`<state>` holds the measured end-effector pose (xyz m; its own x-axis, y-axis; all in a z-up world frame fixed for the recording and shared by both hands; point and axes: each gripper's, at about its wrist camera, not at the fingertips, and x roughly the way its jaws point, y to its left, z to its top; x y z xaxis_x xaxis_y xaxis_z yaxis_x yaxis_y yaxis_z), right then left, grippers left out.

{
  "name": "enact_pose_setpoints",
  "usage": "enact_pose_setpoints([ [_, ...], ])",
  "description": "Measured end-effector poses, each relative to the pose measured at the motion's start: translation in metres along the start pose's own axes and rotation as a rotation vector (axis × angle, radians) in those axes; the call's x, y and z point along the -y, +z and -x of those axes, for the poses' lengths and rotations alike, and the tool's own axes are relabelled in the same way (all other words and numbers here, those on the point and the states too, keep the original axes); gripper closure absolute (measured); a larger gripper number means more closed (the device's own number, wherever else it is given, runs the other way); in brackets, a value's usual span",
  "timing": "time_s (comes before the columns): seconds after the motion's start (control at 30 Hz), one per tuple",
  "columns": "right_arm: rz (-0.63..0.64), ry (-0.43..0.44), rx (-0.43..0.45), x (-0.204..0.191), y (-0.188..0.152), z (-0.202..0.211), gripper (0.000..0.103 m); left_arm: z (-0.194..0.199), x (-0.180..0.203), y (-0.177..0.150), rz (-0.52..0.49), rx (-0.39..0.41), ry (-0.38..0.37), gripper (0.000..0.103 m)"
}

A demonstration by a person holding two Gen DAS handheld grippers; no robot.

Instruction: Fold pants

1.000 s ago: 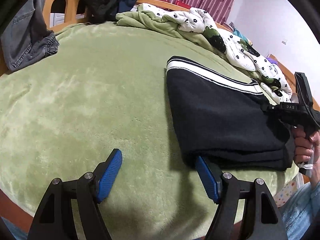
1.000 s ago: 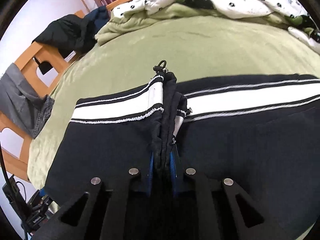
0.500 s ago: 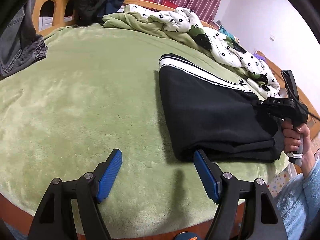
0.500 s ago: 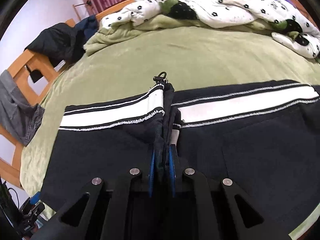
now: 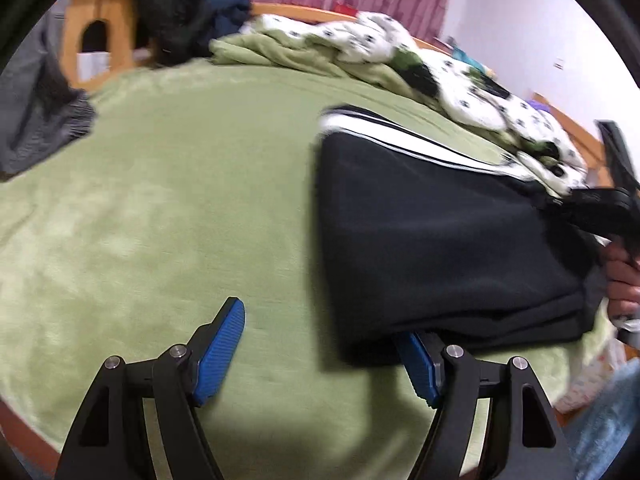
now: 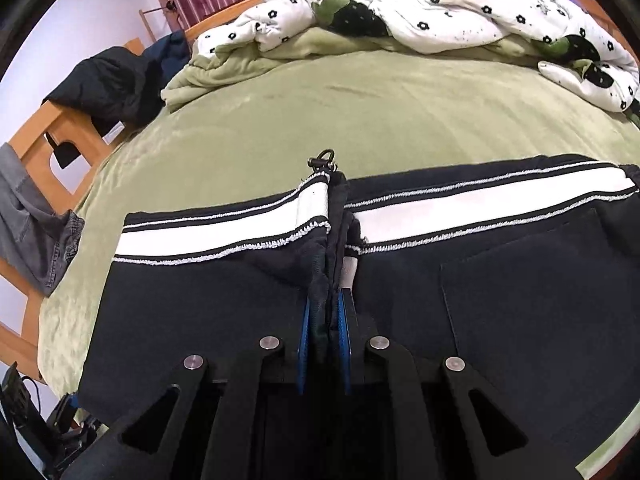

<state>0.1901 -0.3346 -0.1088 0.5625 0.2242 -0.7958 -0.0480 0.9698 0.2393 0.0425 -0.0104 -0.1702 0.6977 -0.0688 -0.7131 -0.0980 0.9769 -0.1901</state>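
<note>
- Since a moment ago my left gripper (image 5: pixel 320 354) has slid sideways, and now one blue pad (image 5: pixel 416 362) is tucked under the near edge of the pants (image 5: pixel 440 240). Half a second back that pad sat just beside the edge.
- My left gripper is wide open and holds nothing. Its other blue pad is over the bare green blanket (image 5: pixel 160 200).
- My right gripper (image 6: pixel 325 344) is squeezed tight on a bunch of the pants cloth, like it was before. The cloth stands up between the two blue pads.
- The pants are black with a white stripe (image 6: pixel 208 240) along the far edge. They lie folded on the green blanket on the bed, near the front side.
- A small metal clip (image 6: pixel 322 158) pokes out at the top of the pinched cloth.
- A white quilt with black flowers (image 6: pixel 440 12) is heaped at the far end of the bed.
- Gray pants (image 6: pixel 28 232) hang over the wooden bed frame (image 6: pixel 52 128) at the left.
- My right hand (image 5: pixel 622 276) shows in the left view, holding the black handle.
</note>
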Motion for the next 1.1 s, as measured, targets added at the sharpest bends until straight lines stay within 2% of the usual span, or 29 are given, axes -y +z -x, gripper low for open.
enact_pose_setpoints([
  [0.03,0.004,0.0,0.003,0.0,0.001,0.001,0.091,0.001,-0.01,0.0,0.036,-0.009,0.002,0.031],
  [0.13,-0.003,0.006,0.005,0.004,0.002,0.001,0.092,0.001,-0.022,-0.003,0.091,-0.037,-0.052,0.031],
  [0.27,0.003,-0.026,-0.017,0.006,0.001,-0.007,0.093,0.005,-0.011,-0.009,0.021,-0.029,-0.001,0.031],
  [0.4,0.029,-0.062,-0.062,0.005,-0.004,-0.022,0.092,0.015,-0.014,-0.011,0.034,-0.058,-0.03,0.032],
  [0.5,0.068,-0.102,-0.125,0.005,-0.011,-0.03,0.087,0.028,-0.014,-0.008,0.011,-0.037,-0.042,0.032],
  [0.53,0.067,-0.111,-0.116,0.005,-0.012,-0.025,0.083,0.034,-0.014,-0.006,0.005,-0.018,-0.047,0.032],
  [0.67,0.076,-0.121,-0.025,0.001,-0.019,0.021,0.082,0.042,-0.01,0.008,0.016,0.049,-0.067,0.032],
  [0.73,0.092,-0.109,-0.015,-0.003,-0.028,0.034,0.082,0.032,-0.002,0.02,0.007,0.033,-0.067,0.032],
  [0.83,0.117,-0.128,-0.097,-0.007,-0.051,0.027,0.083,0.01,0.016,0.031,-0.033,-0.019,-0.079,0.032],
  [0.9,0.13,-0.158,-0.168,-0.006,-0.067,0.012,0.083,-0.009,0.025,0.024,-0.049,-0.082,-0.046,0.032],
  [0.97,0.147,-0.172,-0.153,-0.007,-0.073,0.011,0.083,-0.027,0.027,0.012,-0.051,-0.149,-0.035,0.031],
  [1.03,0.163,-0.169,-0.157,-0.008,-0.073,0.016,0.083,-0.023,0.032,0.009,-0.06,-0.124,-0.019,0.031],
  [1.1,0.135,-0.152,-0.156,-0.004,-0.074,0.025,0.082,-0.02,0.035,0.012,-0.076,-0.136,-0.028,0.031],
])
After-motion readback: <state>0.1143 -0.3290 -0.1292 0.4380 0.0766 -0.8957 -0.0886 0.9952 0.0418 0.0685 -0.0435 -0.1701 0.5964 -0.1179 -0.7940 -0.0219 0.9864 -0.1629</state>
